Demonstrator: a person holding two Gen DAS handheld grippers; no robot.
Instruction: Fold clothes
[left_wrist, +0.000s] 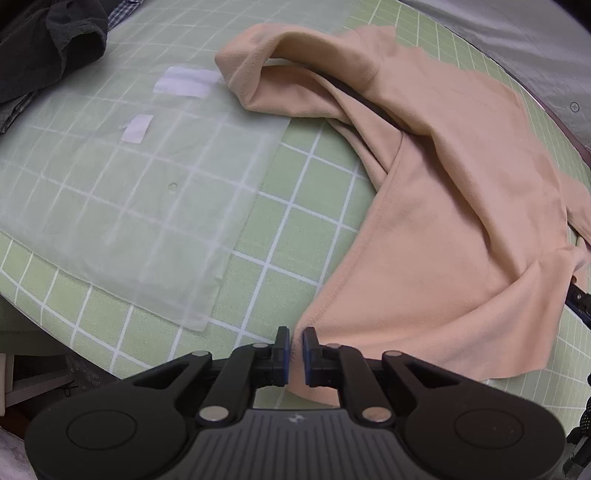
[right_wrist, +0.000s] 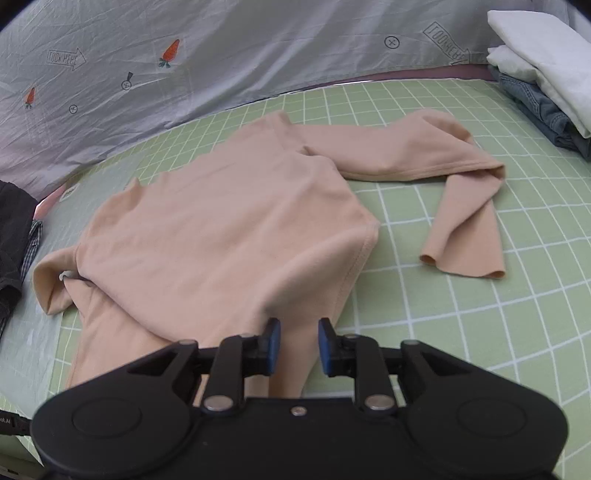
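Just then, the peach long-sleeved top (right_wrist: 229, 229) lay rumpled on the green checked mat (right_wrist: 480, 295), one sleeve (right_wrist: 461, 206) bent out to the side. The left gripper (left_wrist: 294, 341) hung over the top's hem corner, its fingers (left_wrist: 283, 347) narrowly parted with the cloth's edge between them; whether they pinched it I could not tell. The right gripper (right_wrist: 299, 341) had its fingers (right_wrist: 272, 341) spread apart, released, above a fold of the top. A clear plastic sheet (left_wrist: 129, 206) lay beside the garment, and folded clothes (right_wrist: 546, 74) were stacked at the mat's far corner.
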